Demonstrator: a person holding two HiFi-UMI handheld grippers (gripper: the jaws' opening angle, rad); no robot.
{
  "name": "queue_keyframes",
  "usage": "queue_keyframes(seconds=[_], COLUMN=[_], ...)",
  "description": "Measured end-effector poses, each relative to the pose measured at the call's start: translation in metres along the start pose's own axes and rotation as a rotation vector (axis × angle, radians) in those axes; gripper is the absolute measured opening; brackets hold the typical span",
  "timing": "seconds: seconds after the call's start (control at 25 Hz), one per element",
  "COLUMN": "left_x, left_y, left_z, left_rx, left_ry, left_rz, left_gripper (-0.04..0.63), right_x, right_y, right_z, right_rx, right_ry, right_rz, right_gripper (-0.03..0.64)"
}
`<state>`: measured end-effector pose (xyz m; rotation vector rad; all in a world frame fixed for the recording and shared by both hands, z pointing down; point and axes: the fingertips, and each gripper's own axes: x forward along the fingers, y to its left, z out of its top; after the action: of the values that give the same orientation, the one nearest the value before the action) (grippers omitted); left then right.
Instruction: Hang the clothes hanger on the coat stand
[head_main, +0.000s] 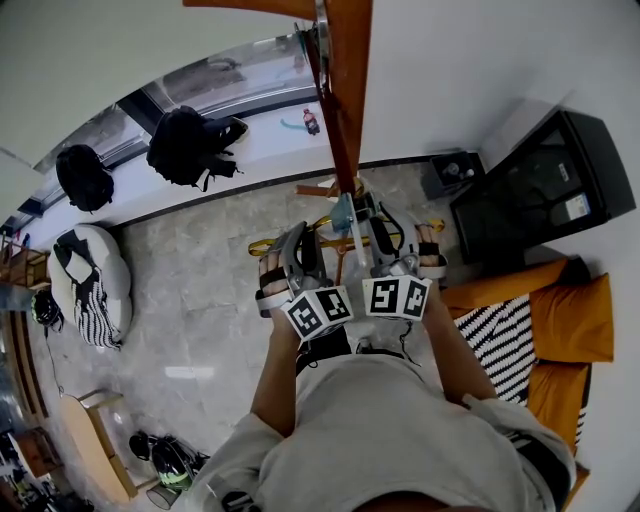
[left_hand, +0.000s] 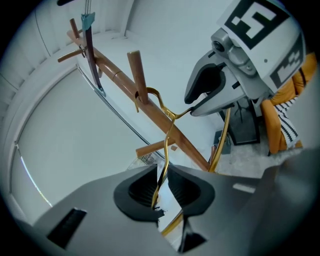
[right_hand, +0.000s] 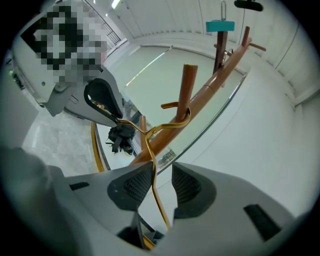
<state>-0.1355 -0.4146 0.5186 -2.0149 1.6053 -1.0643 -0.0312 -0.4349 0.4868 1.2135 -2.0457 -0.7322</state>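
- The coat stand (head_main: 345, 110) rises straight ahead of you, its wooden pole leaning up and away from both tools.
- The hanger (left_hand: 167, 135), a thin gold wire one, lies between you and that pole. Its hook is up ahead, and its neck runs down and back toward you. That long line passes through the gap of each tool.
- Your right tool (right_hand: 161, 175) is plainly open. The wire lies along one pad and the other pad stands well clear of it.
- Your left tool (left_hand: 161, 180) is only slightly open. The wire sits in the narrow gap against one pad, with light showing on its other side, so I judge it is not pinched.
- The two tools sit side by side at about the same reach from the pole, so neither hand is nearer.
- The peg (left_hand: 136, 72) carries the hook, which curls round it close to the pole, so the hanger looks hung.
- The wire runs lengthwise through both gaps. I judge you need to back out along the line the tools point, because a sideways pull could drag the hook off.
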Motion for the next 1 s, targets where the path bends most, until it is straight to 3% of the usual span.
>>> queue_keyframes(seconds=[0.2, 0.36, 0.52, 0.76, 0.92, 1.0], left_x=[-0.003, -0.009, -0.018, -0.041, -0.063, -0.077], left_y=[0.007, 0.007, 0.001, -0.007, -0.011, -0.012], left_z=[0.004, 0.008, 0.014, 0.027, 0.035, 0.036], left_rx=[-0.049, -0.077, -0.215, -0.507, -0.553, -0.571], left_ry=[-0.027, -0.039, -0.069, -0.150, -0.174, -0.186], left_rz=[0.015, 0.019, -0.020, -0.087, -0.084, -0.054], left_gripper=[0.127, 0.138, 0.138, 0.138, 0.132, 0.039], right_x=[-0.005, -0.010, -0.022, -0.049, -0.074, -0.086], right_y=[-0.003, -0.003, -0.004, -0.004, -0.013, -0.014], right_z=[-0.001, -0.005, -0.002, 0.013, 0.025, 0.028], right_rx=[0.035, 0.077, 0.166, 0.300, 0.437, 0.511], right_ry=[-0.007, -0.028, -0.055, -0.122, -0.212, -0.248], right_rz=[-0.010, -0.005, 0.013, 0.046, 0.031, 0.033], right_gripper=[0.127, 0.141, 0.141, 0.137, 0.061, 0.020])
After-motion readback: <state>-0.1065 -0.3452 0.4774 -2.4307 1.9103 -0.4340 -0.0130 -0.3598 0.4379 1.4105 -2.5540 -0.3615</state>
